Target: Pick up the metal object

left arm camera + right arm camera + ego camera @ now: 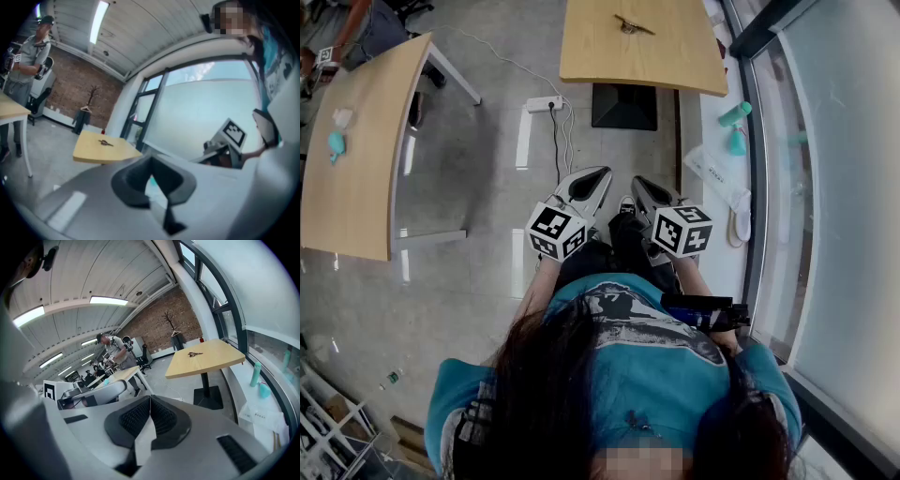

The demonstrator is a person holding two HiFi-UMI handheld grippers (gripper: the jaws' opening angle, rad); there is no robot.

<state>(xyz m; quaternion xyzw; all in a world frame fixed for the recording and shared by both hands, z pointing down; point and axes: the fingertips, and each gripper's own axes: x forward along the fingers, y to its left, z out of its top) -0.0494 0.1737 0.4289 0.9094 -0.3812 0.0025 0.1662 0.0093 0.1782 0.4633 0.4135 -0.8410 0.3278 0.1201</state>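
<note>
The metal object [630,25] is a small dark piece lying on the round-edged wooden table [609,56] at the far end of the head view. It also shows small on that table in the left gripper view [106,143] and the right gripper view [195,354]. My left gripper [600,173] and right gripper [639,184] are held side by side close to my body, over the floor and well short of the table. Both point toward it. The left gripper's [151,164] jaws are shut with nothing between them, and so are the right gripper's [150,399].
A long wooden table [356,150] with a teal item [336,142] stands at the left, with a person [366,28] beyond it. A power strip [542,103] and cable lie on the floor. Teal bottles [734,114] sit on the window ledge at the right.
</note>
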